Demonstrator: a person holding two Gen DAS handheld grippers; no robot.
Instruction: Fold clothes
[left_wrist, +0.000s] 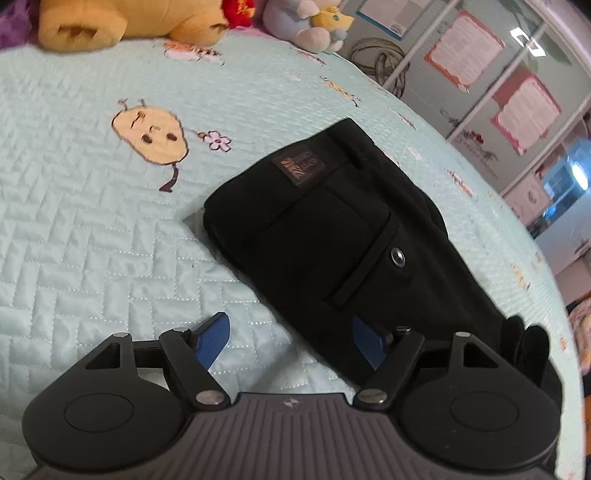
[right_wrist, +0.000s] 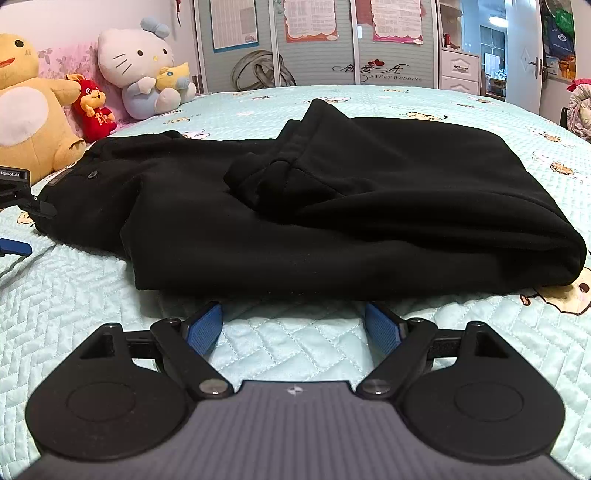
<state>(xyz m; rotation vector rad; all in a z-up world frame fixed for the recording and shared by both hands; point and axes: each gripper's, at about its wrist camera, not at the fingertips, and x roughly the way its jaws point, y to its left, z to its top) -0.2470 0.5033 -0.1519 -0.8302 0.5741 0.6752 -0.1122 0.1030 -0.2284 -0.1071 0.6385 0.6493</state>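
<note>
Black trousers (right_wrist: 332, 206) are lying folded over on the quilted bed (right_wrist: 92, 314), legs doubled back toward the waistband and a bit lumpy on top. The left gripper (left_wrist: 291, 343) is hovering at the trousers' waist end, fingers spread wide, one blue pad (left_wrist: 364, 341) sitting against the fabric edge. The right gripper (right_wrist: 293, 328) is waiting just short of the trousers' near edge, fingers apart, holding nothing. Risk-wise (just my guess), that bunched top layer could be sliding off if only one layer gets pinched.
</note>
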